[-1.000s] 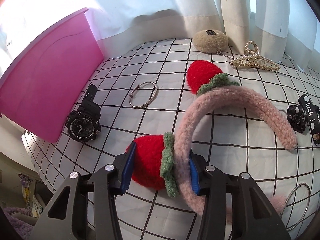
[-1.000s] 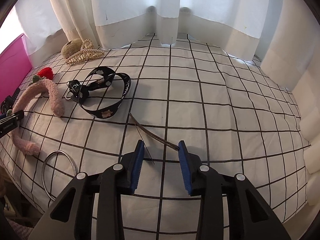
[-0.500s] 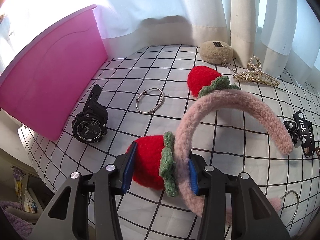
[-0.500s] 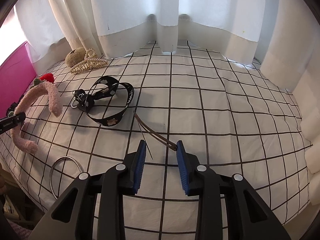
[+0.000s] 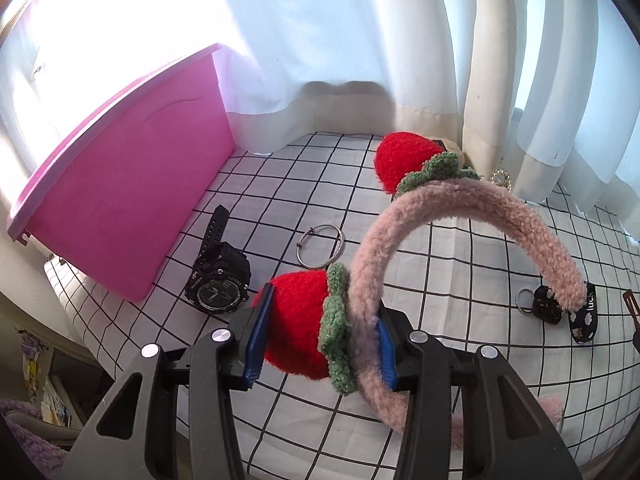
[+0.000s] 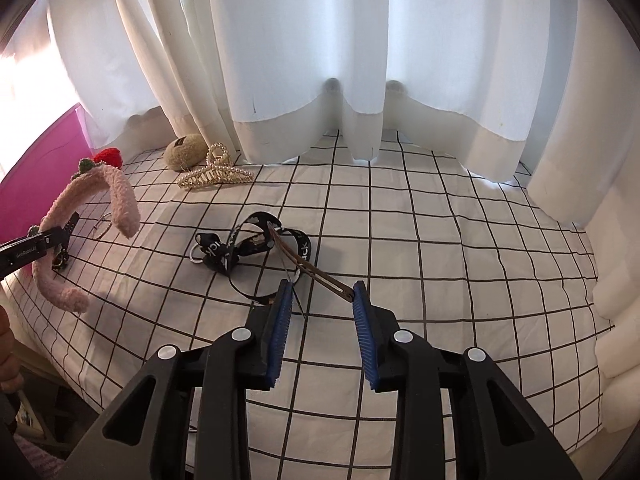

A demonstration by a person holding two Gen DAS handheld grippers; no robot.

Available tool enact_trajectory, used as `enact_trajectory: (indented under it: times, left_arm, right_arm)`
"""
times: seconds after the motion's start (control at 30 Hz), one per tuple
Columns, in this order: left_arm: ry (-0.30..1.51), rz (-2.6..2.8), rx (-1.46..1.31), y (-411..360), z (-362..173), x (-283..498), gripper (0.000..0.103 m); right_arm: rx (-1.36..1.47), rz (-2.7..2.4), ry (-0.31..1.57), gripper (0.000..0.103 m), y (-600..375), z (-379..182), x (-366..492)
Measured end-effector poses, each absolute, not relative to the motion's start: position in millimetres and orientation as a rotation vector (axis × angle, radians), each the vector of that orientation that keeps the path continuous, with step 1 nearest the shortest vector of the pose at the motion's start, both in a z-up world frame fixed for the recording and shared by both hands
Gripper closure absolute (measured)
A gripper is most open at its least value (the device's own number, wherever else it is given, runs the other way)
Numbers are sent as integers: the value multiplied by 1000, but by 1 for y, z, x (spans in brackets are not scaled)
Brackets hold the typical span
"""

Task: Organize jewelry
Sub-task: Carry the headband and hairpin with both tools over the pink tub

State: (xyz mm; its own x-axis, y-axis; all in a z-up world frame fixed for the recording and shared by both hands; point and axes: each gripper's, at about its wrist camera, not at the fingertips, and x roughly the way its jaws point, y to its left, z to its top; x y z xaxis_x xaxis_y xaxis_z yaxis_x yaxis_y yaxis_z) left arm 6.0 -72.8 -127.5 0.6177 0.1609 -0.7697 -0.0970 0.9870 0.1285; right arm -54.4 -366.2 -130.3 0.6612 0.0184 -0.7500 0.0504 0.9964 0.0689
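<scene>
My left gripper (image 5: pixel 320 340) is shut on a fluffy pink headband (image 5: pixel 460 208), pads pressing a red knitted strawberry (image 5: pixel 300 320) and the band beside it. The headband hangs clear above the checked sheet (image 5: pixel 460 280); a second strawberry (image 5: pixel 404 156) sits at its far side. The right wrist view shows the headband (image 6: pixel 116 188) at the left, raised in the left gripper (image 6: pixel 36 246). My right gripper (image 6: pixel 320 308) is shut on a thin brown hair clip (image 6: pixel 308 264), whose two legs spread to the fingertips and meet ahead, above the black lanyard (image 6: pixel 240 244).
A pink box (image 5: pixel 120 200) stands at the left by the curtain. A black watch (image 5: pixel 220 280) and a silver bangle (image 5: pixel 320 246) lie beside it. A pearl claw clip (image 6: pixel 216 174) and a beige pouf (image 6: pixel 184 152) lie near the curtain (image 6: pixel 360 60). White cushions (image 6: pixel 600 200) line the right.
Both grippers have risen. The headband has come up off the sheet in the left gripper. The hair clip has lifted with the right gripper and now shows over the lanyard.
</scene>
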Motion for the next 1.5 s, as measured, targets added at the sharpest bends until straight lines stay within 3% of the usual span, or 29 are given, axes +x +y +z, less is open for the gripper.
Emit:
enact_trajectory:
  times: [0.47,0.83,1.23,1.5]
  left_arm:
    - [753,239,-3,-28,-22,-11,60]
    - [666,365,-72,64,34,-15,60]
    - [657,482,-105,198,49,20,60]
    - [770,509,-102,258,20,65,60]
  right_arm:
    - [88,184,703,73,-312,-39,-27]
    - [42,386,599,73,-206,26,19]
    - [-11,580,546,73,-42,65,88]
    - [-104,639,613,73,45,59,141]
